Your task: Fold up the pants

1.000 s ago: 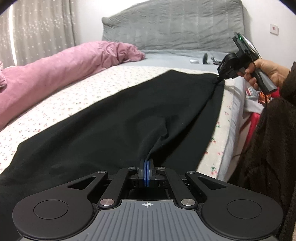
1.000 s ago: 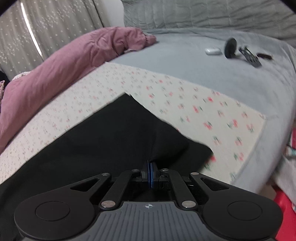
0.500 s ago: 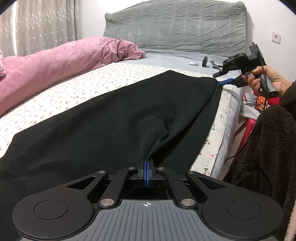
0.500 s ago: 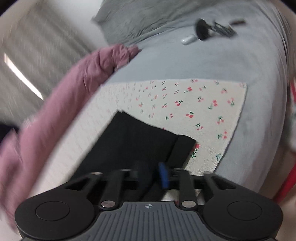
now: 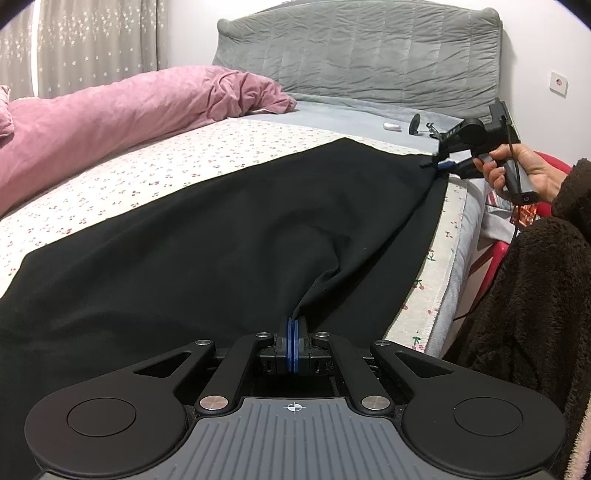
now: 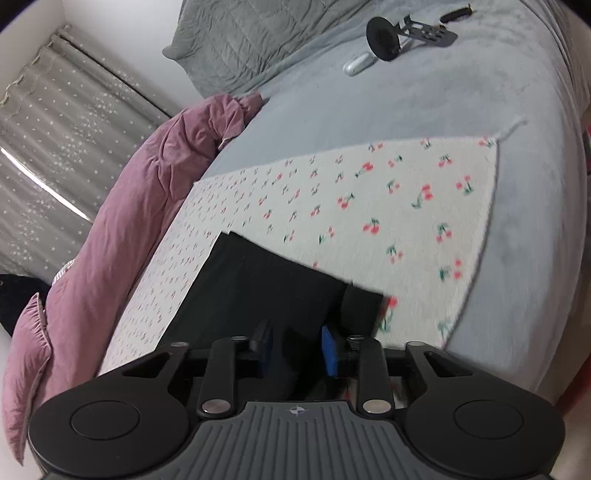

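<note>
The black pants [image 5: 229, 236] lie spread lengthwise on the cherry-print sheet [image 5: 155, 162] of the bed. My left gripper [image 5: 293, 332] is shut on a pinched fold of the pants near the bed's front edge, and the cloth puckers toward it. My right gripper [image 6: 297, 349] is open, its blue pads apart, just over the far end of the pants [image 6: 258, 280]. It also shows in the left wrist view [image 5: 441, 164], held by a hand at the pants' far corner.
A pink duvet [image 5: 110, 114] lies along the left side. A grey headboard [image 5: 354, 55] stands at the back. A white case [image 6: 357, 63] and black mounts [image 6: 402, 31] lie on the grey blanket [image 6: 443, 92]. The bed's edge [image 5: 439, 280] and my brown fleece sleeve [image 5: 532, 295] are at the right.
My right gripper has opened and let go of the pants' far corner, and has tilted. My left gripper stays shut on the cloth and has hardly moved.
</note>
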Demonstrator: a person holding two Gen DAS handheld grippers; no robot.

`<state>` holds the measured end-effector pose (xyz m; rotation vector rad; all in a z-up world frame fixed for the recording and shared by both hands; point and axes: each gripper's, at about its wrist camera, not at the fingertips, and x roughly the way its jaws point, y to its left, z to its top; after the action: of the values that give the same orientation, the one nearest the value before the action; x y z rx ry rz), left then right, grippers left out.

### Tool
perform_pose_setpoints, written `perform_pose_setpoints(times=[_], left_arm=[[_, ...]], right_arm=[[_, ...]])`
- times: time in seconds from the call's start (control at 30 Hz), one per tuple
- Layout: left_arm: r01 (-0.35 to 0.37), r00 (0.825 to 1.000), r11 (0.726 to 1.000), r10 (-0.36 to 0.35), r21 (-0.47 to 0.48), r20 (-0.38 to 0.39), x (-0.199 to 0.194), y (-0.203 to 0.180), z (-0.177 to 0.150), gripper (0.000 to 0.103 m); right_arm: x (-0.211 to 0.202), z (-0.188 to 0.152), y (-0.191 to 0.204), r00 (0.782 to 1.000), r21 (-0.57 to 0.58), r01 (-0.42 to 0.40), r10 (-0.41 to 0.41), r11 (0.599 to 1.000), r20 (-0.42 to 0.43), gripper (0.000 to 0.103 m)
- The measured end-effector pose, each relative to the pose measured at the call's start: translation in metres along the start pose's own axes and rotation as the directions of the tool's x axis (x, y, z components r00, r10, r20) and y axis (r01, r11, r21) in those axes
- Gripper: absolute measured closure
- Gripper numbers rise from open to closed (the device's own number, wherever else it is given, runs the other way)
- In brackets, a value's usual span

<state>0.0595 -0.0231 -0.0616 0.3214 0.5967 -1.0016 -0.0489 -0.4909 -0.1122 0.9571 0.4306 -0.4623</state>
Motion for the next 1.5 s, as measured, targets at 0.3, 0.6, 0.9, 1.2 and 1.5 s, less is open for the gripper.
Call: perform_pose_setpoints(times=[0.3, 0.6, 0.9, 1.2, 1.5], left_arm=[[0.06, 0.998, 0.998, -0.06, -0.015, 0.002, -0.007, 0.005, 0.002, 0.103], [0.125, 0.992, 0.992, -0.125, 0.012, -0.03, -0.012, 0.007, 0.001, 0.089], [-0.057, 0.991, 0.976, 0.082, -0.211, 0.109, -0.052, 0.094, 0.031, 0.039], [-0.317, 0.948, 0.885, 0.311, -0.34, -0.072, -0.002, 0.215, 0.045, 0.044], [-0.256, 0.966, 0.855, 0.212, -0.451, -0.146, 0.031, 0.273, 0.031, 0.074]], right_arm=[[-0.027, -0.023, 0.053, 0.978, -0.299, 0.175, -0.129, 0.938, 0.166, 0.102], [-0.014, -0.036, 0.063, 0.923, -0.402, 0.384, -0.338, 0.831, 0.183, 0.094], [-0.026, -0.018, 0.097, 0.928, -0.439, 0.354, -0.253, 0.825, 0.274, 0.054], [0.038, 0.006, 0.138, 0.98, -0.516, 0.198, -0.148, 0.833, 0.136, 0.04], [0.109, 0.037, 0.121, 0.986, -0.61, 0.149, -0.16, 0.778, 0.038, 0.058]])
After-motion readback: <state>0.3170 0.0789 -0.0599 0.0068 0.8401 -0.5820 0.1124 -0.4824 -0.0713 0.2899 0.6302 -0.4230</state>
